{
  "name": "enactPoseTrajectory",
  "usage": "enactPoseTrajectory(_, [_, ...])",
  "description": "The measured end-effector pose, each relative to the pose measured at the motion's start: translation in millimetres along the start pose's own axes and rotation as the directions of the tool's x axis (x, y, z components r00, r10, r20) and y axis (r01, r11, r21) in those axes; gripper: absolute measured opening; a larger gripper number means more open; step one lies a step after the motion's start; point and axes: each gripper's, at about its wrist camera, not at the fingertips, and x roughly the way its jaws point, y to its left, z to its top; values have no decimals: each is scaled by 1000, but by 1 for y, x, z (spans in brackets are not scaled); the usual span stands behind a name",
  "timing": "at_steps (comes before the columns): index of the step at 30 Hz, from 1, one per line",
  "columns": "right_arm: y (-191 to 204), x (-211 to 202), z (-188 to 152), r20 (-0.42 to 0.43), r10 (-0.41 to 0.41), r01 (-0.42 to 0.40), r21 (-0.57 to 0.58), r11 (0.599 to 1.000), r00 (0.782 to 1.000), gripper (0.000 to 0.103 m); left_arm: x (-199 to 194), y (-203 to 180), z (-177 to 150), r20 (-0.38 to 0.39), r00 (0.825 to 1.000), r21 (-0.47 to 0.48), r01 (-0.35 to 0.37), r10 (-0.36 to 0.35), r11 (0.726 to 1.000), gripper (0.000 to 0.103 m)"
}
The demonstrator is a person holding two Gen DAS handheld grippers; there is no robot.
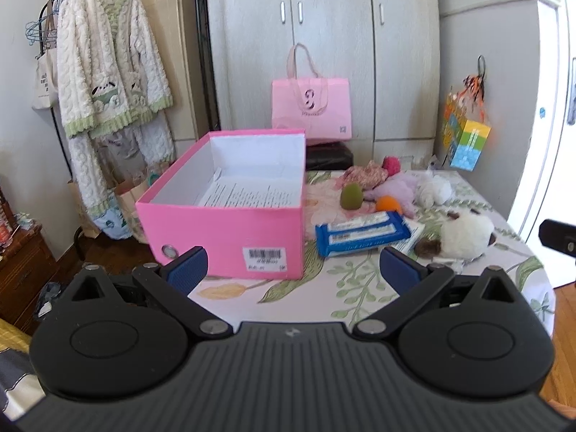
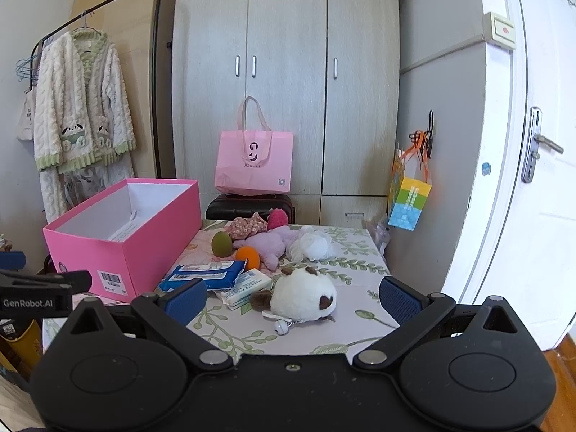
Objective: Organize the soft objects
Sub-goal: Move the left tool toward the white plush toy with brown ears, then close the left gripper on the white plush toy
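Observation:
An open pink box (image 1: 230, 216) (image 2: 122, 241) with a printed sheet inside stands on the left of the floral-cloth table (image 2: 352, 295). Right of it lie soft things: a white-and-brown plush (image 2: 300, 298) (image 1: 464, 237), a purple plush (image 2: 266, 244), a white puff (image 2: 311, 246), a floral fabric piece (image 2: 248, 225), a pink pompom (image 2: 277, 217), a green egg shape (image 2: 221, 243) and an orange ball (image 2: 248, 255). My left gripper (image 1: 293, 270) is open and empty, in front of the box. My right gripper (image 2: 293, 297) is open and empty, its fingers either side of the white-and-brown plush, short of it.
A blue wipes pack (image 2: 203, 275) (image 1: 363, 232) and a white pack (image 2: 244, 288) lie beside the box. A pink bag (image 2: 253, 165) on a dark case stands behind the table before a wardrobe. A colourful bag (image 2: 408, 198) hangs right. A clothes rack (image 1: 108, 72) stands left.

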Motion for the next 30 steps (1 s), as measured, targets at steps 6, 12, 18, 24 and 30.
enactPoseTrajectory(6, [-4, -4, 4, 14, 27, -26, -24, 999, 1000, 103, -2, -6, 6, 34, 998, -14, 50, -50, 999, 103])
enactPoseTrajectory(12, [-5, -2, 6, 48, 41, -37, -85, 996, 998, 103, 5, -21, 15, 42, 999, 46, 22, -24, 999, 103])
enactPoseTrajectory(18, [-15, 9, 11, 55, 75, -69, -108, 992, 996, 103, 20, -39, 24, 21, 997, 91, 72, -75, 993, 102])
enactPoseTrajectory(24, [-39, 39, 0, 67, 169, -164, -76, 984, 983, 103, 47, -56, 27, -14, 979, 104, 206, -205, 973, 100])
enactPoseTrajectory(30, [-53, 85, -20, 9, 175, -174, -66, 983, 985, 103, 88, -81, 20, -88, 934, 122, 356, -347, 927, 99])
